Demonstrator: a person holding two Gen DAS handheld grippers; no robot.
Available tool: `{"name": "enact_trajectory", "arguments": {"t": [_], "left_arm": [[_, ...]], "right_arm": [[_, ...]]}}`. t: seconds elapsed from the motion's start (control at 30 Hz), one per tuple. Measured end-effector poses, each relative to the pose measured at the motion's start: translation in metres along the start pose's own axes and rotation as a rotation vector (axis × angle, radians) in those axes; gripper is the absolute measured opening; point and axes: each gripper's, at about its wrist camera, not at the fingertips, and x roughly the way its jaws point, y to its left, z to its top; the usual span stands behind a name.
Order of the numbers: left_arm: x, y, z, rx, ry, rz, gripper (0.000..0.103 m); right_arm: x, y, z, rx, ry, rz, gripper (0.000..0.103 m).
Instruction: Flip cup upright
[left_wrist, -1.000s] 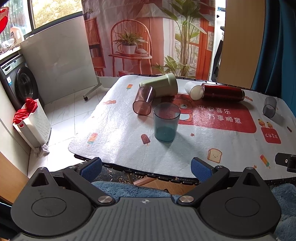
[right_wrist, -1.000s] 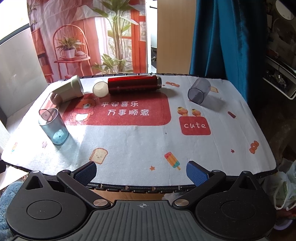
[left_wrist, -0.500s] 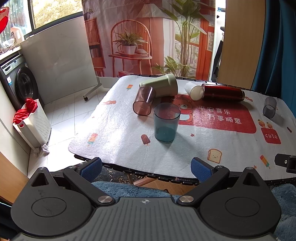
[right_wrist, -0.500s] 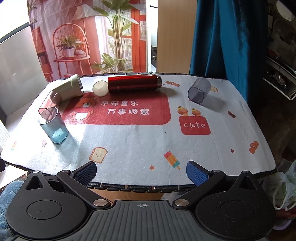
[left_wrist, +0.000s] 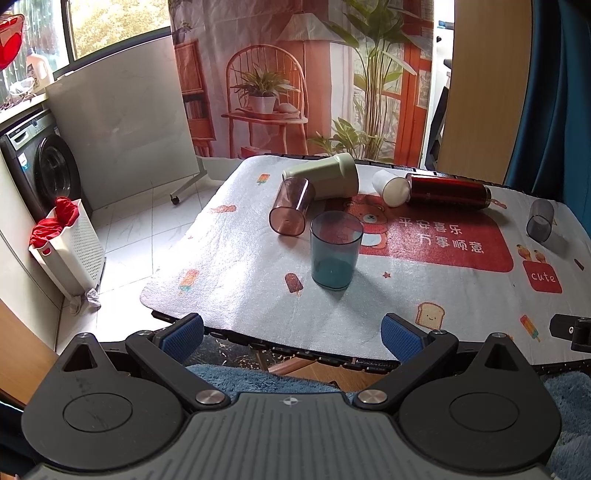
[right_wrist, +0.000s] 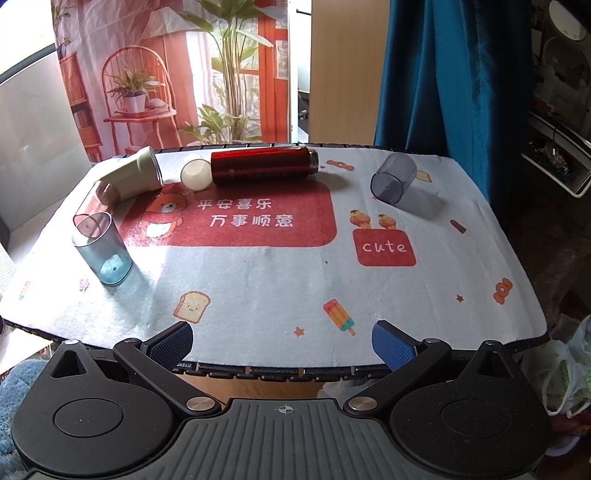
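Note:
A clear blue cup (left_wrist: 335, 254) stands upright on the table's left part; it also shows in the right wrist view (right_wrist: 102, 253). Behind it a clear pink cup (left_wrist: 290, 211) lies on its side against a pale green cup (left_wrist: 325, 175), also on its side. A clear grey cup (right_wrist: 392, 178) lies on its side at the far right. My left gripper (left_wrist: 291, 328) is open and empty at the table's near edge, in front of the blue cup. My right gripper (right_wrist: 283, 339) is open and empty at the near edge.
A red thermos (right_wrist: 264, 165) with a white cap (right_wrist: 195, 171) lies on its side at the back. The table carries a white printed cloth (right_wrist: 258, 280). A white laundry basket (left_wrist: 70, 251) and a washing machine (left_wrist: 40, 166) stand on the floor at the left.

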Motion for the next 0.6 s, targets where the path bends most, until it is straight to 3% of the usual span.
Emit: {"name": "enact_trajectory", "arguments": {"t": [0.6], "left_arm": [[-0.0021,-0.0013,-0.0019,0.009,-0.017,0.001,0.103]], "right_arm": [[-0.0001,0.0012,-0.0013,-0.008,0.006,0.001,0.103]]}}
